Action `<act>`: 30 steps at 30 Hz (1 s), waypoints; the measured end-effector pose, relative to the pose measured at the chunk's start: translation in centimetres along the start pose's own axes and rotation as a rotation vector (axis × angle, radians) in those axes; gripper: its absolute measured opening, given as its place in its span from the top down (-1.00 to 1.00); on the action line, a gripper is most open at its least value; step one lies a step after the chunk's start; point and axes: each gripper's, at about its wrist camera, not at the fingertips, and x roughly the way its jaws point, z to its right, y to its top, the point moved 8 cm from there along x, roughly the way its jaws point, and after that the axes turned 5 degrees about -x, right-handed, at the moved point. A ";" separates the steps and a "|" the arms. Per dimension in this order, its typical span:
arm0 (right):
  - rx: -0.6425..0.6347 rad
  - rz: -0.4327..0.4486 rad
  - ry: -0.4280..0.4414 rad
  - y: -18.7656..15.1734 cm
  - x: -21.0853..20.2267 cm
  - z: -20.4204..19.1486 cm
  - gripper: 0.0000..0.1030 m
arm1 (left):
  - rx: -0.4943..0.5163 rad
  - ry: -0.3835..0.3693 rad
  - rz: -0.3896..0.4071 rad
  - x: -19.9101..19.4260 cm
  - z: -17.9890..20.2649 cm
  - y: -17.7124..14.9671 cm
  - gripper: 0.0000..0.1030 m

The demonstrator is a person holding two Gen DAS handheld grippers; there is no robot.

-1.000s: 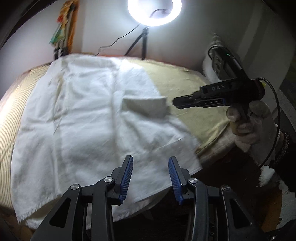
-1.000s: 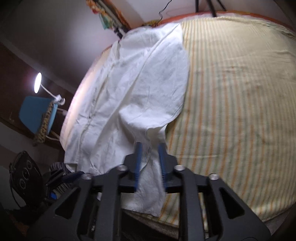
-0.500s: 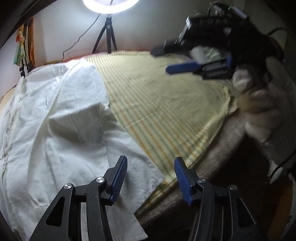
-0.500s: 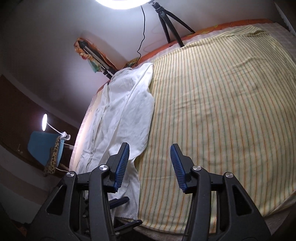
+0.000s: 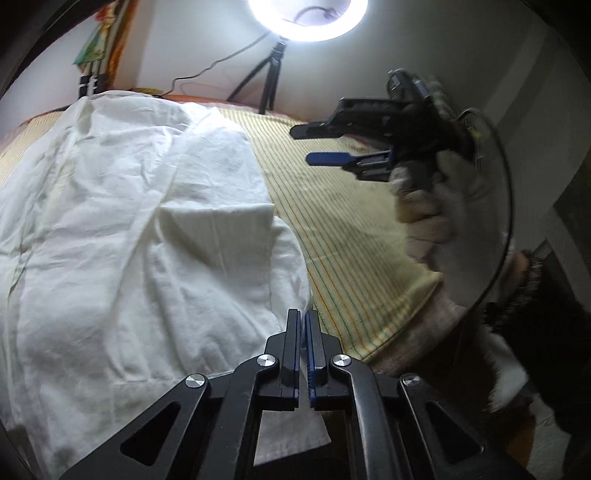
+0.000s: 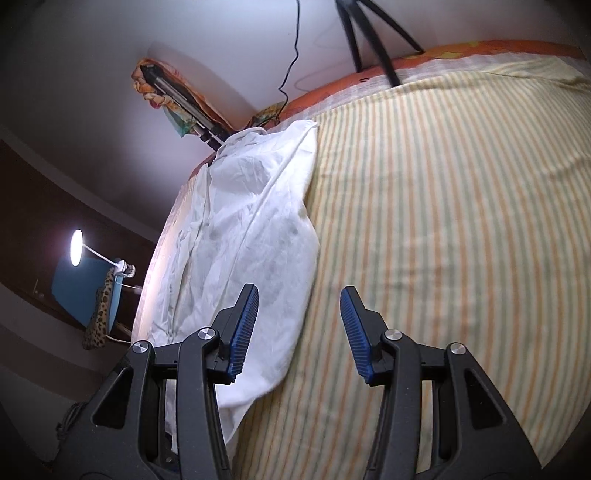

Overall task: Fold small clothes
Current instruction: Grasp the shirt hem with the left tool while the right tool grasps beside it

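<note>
A white garment (image 5: 122, 236) lies spread on the left part of the bed, one sleeve folded across its body. My left gripper (image 5: 305, 313) is shut at the garment's near right edge, and a thin strip of the cloth appears to be pinched between its blue pads. In the right wrist view the same garment (image 6: 255, 229) stretches away on the left. My right gripper (image 6: 298, 290) stands open above the garment's right border and the striped sheet, with nothing between its fingers. Seen from the left wrist, the right gripper (image 5: 304, 144) hovers over the sheet in a gloved hand (image 5: 436, 206).
A yellow striped sheet (image 6: 443, 221) covers the bed to the right of the garment. A ring light (image 5: 308, 18) on a tripod (image 5: 271, 81) stands behind the bed. A desk lamp (image 6: 77, 247) and a blue chair (image 6: 74, 291) are off the bed's left side.
The left gripper was open and is now shut at the garment's edge. The right gripper, narrow over the sleeve earlier, has opened wider and moved right over the sheet.
</note>
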 end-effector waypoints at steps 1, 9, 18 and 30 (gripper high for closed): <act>-0.003 -0.011 0.003 0.5 0.9 -0.2 0.01 | -0.022 -0.015 0.005 -0.5 -0.1 0.1 1.00; 0.038 -0.087 0.008 3.0 8.6 -0.5 0.31 | -0.046 -0.065 0.020 -3.0 0.1 -0.1 1.00; -0.068 -0.146 -0.182 4.5 10.0 -2.3 0.79 | -0.041 -0.099 -0.004 -2.6 0.7 -1.2 1.00; -0.206 -0.090 -0.313 6.7 8.3 -9.0 0.79 | -0.142 -0.156 0.075 -6.4 -2.7 -0.8 1.00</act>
